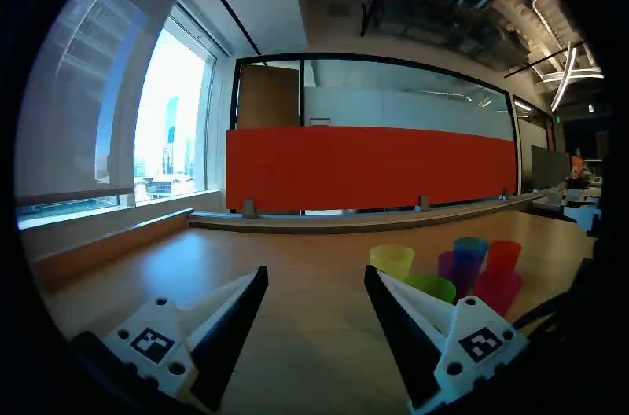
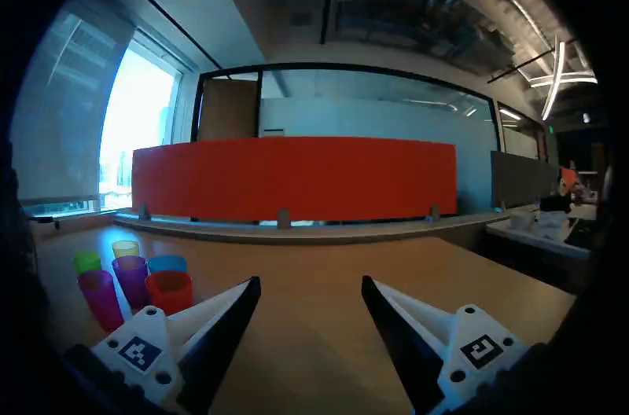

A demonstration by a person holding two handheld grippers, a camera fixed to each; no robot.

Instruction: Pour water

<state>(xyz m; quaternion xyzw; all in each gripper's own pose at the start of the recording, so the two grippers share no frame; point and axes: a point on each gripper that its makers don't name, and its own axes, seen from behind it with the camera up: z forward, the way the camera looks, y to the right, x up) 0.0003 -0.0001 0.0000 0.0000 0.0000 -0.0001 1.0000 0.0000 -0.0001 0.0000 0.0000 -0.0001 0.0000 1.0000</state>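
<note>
Several coloured plastic cups stand in a cluster on the wooden table. In the left gripper view the cluster lies right of centre: a yellow cup (image 1: 391,259), a green cup (image 1: 430,288), a purple cup (image 1: 454,267), a blue cup (image 1: 471,248), a red cup (image 1: 504,255) and a pink cup (image 1: 498,289). My left gripper (image 1: 315,281) is open and holds nothing, with its right finger beside the green cup. In the right gripper view the same cups sit at the left, the red cup (image 2: 169,290) nearest. My right gripper (image 2: 310,289) is open with nothing between its fingers.
The wooden table (image 2: 330,258) runs back to an orange partition (image 2: 295,178) at its far edge. A window (image 1: 169,140) and a ledge run along the left. Another desk (image 2: 542,230) with objects on it stands off to the right.
</note>
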